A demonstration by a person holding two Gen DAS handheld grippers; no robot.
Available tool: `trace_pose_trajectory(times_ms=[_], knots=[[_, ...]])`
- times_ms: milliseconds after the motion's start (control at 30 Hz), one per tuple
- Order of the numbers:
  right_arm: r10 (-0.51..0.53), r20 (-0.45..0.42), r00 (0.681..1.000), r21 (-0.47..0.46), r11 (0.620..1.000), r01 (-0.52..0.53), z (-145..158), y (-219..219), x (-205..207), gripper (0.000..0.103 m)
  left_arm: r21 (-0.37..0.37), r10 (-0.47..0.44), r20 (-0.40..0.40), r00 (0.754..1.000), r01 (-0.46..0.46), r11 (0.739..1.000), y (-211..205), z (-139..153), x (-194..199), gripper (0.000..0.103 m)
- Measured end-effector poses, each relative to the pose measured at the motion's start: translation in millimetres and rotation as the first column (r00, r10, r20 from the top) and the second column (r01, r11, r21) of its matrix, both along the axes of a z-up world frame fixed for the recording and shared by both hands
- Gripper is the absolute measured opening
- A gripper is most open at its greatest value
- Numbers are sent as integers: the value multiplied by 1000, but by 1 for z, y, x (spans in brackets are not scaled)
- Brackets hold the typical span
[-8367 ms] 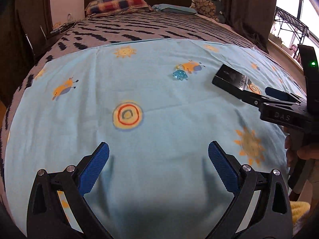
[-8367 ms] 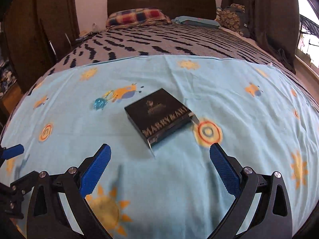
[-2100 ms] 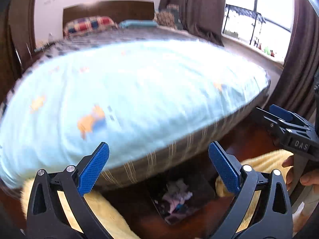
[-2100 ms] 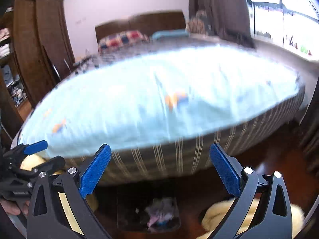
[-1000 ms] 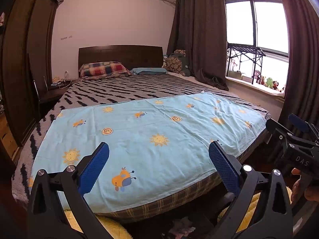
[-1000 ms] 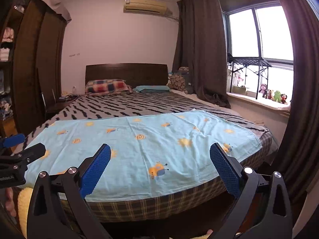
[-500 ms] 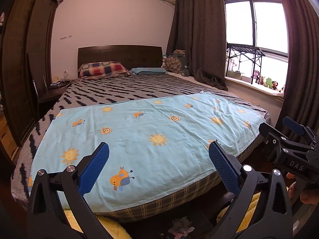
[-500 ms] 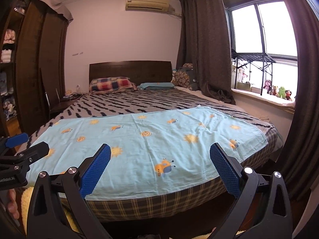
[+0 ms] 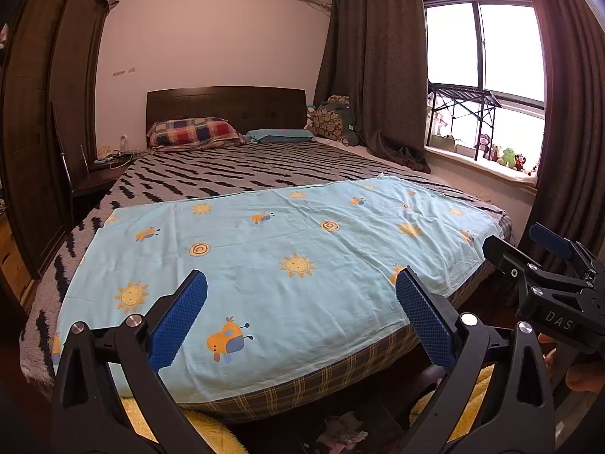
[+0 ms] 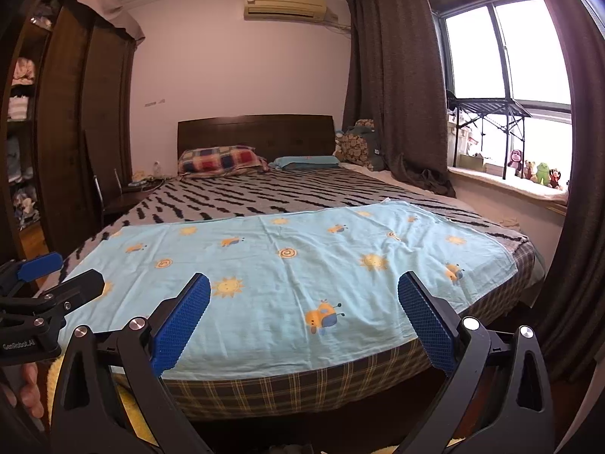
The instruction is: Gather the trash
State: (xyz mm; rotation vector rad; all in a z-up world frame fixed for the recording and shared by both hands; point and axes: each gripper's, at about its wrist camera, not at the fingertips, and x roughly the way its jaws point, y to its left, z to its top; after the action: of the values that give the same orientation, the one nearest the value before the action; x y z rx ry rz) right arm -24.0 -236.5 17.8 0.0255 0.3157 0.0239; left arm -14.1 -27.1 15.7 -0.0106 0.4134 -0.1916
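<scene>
Both views look from the foot of a bed (image 9: 234,174) toward a dark wooden headboard (image 9: 227,104) in the upper middle of the frame.

Left tongs (image 9: 300,316): spread wide, blue pads (image 9: 177,317) well apart, nothing between them. Right tongs (image 10: 302,317): likewise spread wide and empty. Each pair also appears in the other view: the right tongs at the right edge of the left wrist view (image 9: 529,249), the left tongs at the left edge of the right wrist view (image 10: 45,280). A hand shows at the lower right edge of the left wrist view (image 9: 578,374).

Light blue sheet (image 9: 287,249) with sun and bee prints covers the near half of the bed; its surface is bare. A striped blanket (image 9: 242,168) covers the far half. Plaid pillow (image 9: 194,132) and blue pillow (image 9: 280,135) lie against the headboard.

Trash: a crumpled pink and grey heap (image 9: 342,431) sits at the bottom centre of the left wrist view, on the floor below the bed's foot, between two patches of yellow fluffy rug (image 9: 465,405). What holds it cannot be made out. In the right wrist view only a sliver shows at the bottom edge.

Window (image 10: 506,49) with dark curtains (image 10: 393,87) at the right; small toys (image 10: 537,172) on the sill.
</scene>
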Motion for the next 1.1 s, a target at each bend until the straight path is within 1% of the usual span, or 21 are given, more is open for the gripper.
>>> trace_pose_trajectory(times_ms=[700,1100], knots=[[8,-5,1000,8,1000,-8,-2,2,2,100,-9,-24,-1,1000,24,1000,-2,1,-2,95],[-2,-6,1000,24,1000,2,-2,0,4,100,-12,-10,-4,1000,10,1000,0,0,-2,95]])
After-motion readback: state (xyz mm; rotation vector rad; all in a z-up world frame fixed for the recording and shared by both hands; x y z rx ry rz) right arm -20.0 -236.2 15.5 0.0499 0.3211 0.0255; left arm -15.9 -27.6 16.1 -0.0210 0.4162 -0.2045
